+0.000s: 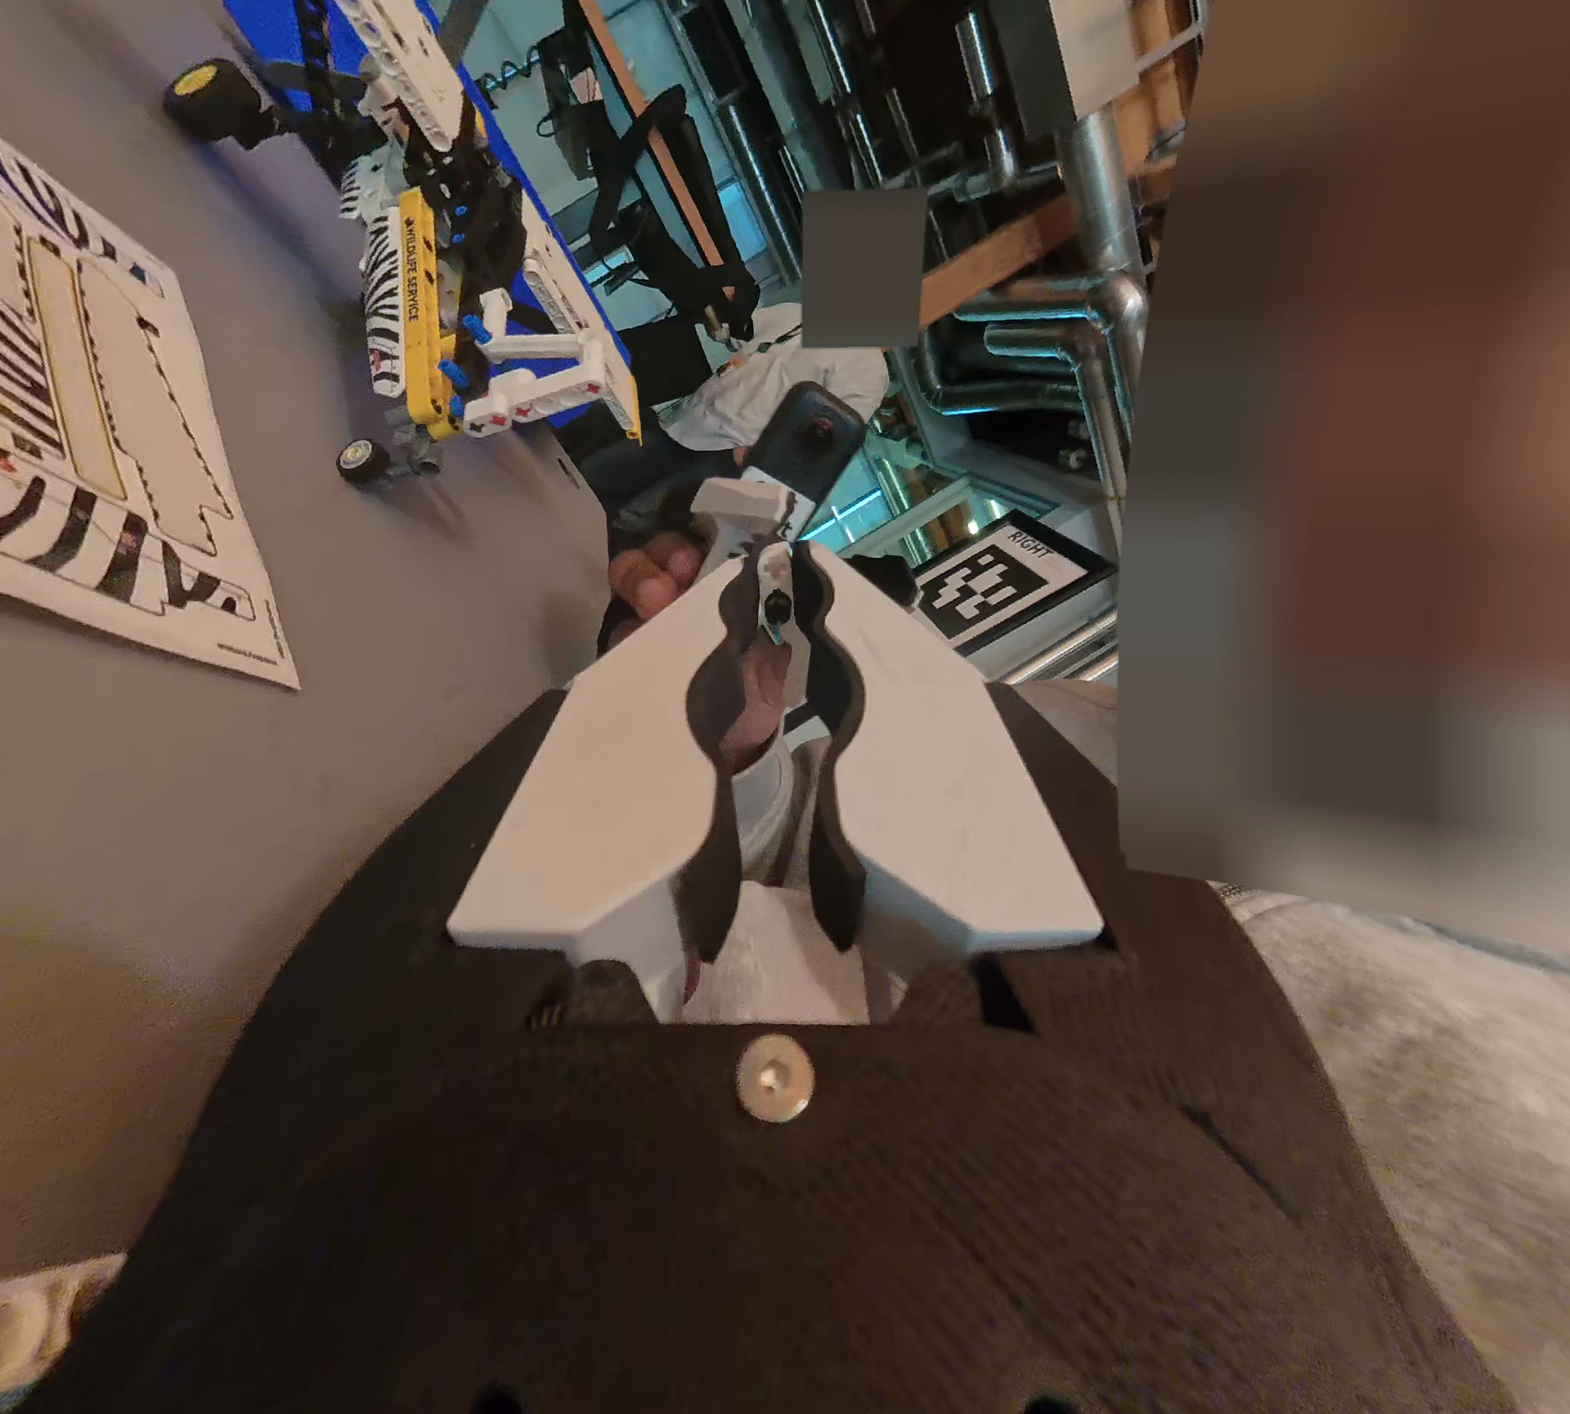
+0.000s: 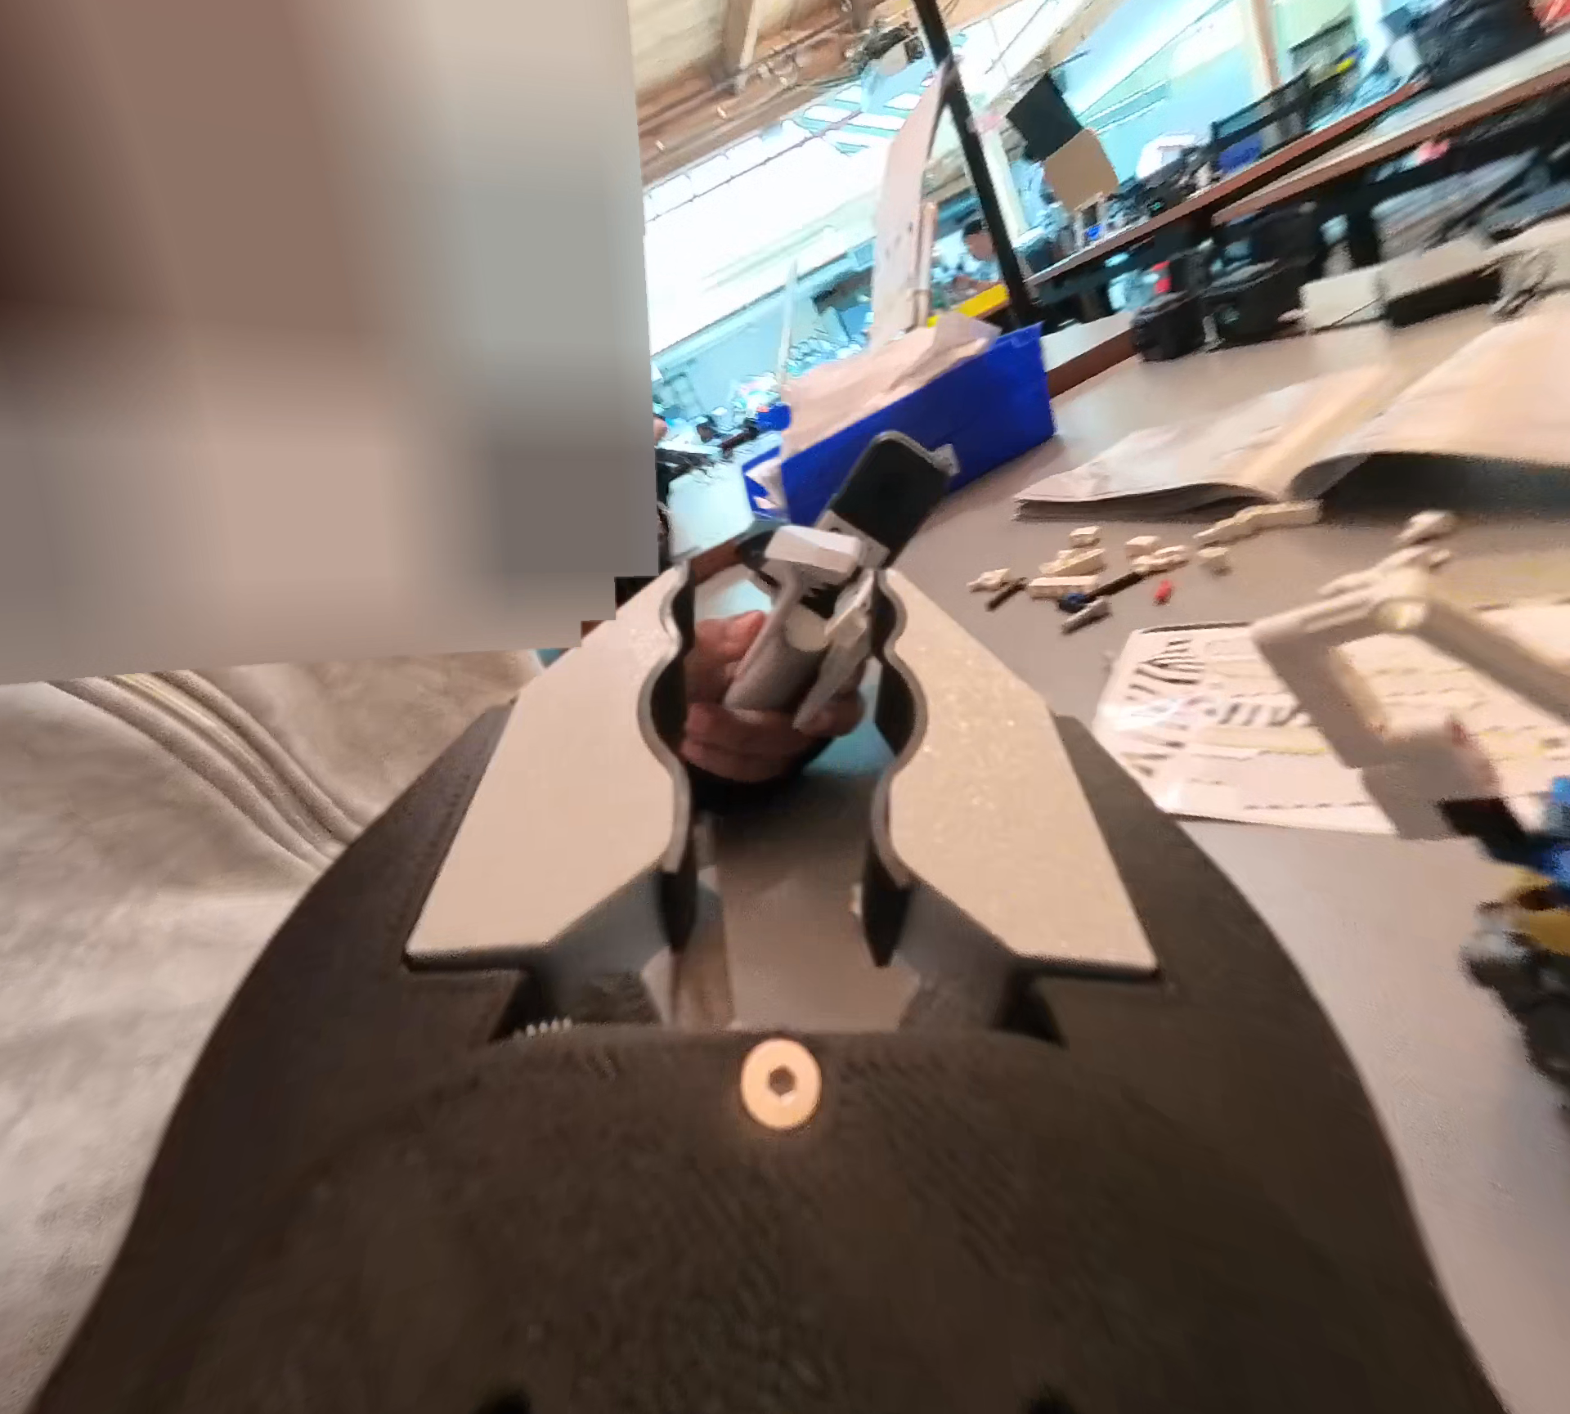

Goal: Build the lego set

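The left gripper (image 1: 775, 591) is raised off the grey surface (image 1: 212, 736) and tipped steeply, so its wrist view shows rafters and pipework beyond it; its jaws are closed on a small white pin-hole lego piece (image 1: 775, 596), pinched right at the tips. The right gripper (image 2: 786, 591) faces it from the opposite side, also held up in the air near the person's chest, with its jaws nearly together around a longer white lego beam (image 2: 841, 638) that slants up between them. The two grippers meet tip to tip, which reads as an attempt to join the two parts in mid-air, where both can be lined up by eye, rather than on the surface. A hand (image 2: 731, 702) wrapped around the left gripper's handle shows through the gap in the right wrist view. The main build, a partly assembled yellow, white and zebra-striped lego vehicle (image 1: 425, 286) with a long white boom, stands untouched on the surface well behind, just in front of a blue plastic bin (image 2: 917, 430). Beside it lies a black-and-white striped sticker sheet (image 1: 110, 438). In the right wrist view, loose white and dark lego pieces (image 2: 1096, 574) are scattered before an open instruction booklet (image 2: 1274, 438). Judging from this, the set is well along, with small sub-assemblies left.
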The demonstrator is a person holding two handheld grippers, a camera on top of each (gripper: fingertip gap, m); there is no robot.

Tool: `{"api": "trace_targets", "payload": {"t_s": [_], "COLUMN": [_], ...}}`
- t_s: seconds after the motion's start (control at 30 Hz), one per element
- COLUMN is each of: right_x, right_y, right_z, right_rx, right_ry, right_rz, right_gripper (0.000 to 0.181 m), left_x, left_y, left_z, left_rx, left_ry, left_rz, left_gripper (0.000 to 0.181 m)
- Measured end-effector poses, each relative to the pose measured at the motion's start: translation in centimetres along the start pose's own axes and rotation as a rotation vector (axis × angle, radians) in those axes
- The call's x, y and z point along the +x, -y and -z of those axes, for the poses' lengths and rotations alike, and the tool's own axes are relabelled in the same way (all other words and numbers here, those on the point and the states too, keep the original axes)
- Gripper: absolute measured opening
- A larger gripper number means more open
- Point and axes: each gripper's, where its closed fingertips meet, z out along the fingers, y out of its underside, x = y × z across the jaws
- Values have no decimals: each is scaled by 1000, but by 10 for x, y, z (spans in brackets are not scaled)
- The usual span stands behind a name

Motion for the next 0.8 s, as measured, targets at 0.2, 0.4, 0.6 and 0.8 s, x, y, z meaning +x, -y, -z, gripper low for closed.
{"api": "trace_targets", "payload": {"t_s": [0.2,0.4,0.6,0.8], "right_x": [16,12,13,12], "right_y": [-11,-27,-31,-31], "right_z": [9,4,3,5], "right_rx": [-179,-267,-294,-300], "right_ry": [-245,-271,-264,-228], "right_rz": [493,739,737,650], "right_gripper": [29,30,12,11], "left_x": [-4,-9,-9,-5], "left_y": [-6,-14,-19,-21], "left_z": [-3,-7,-8,-9], "left_rx": [-38,-88,-113,-132], "left_ry": [20,50,50,19], "left_rz": [20,22,15,23], "left_gripper": [9,8,8,10]}}
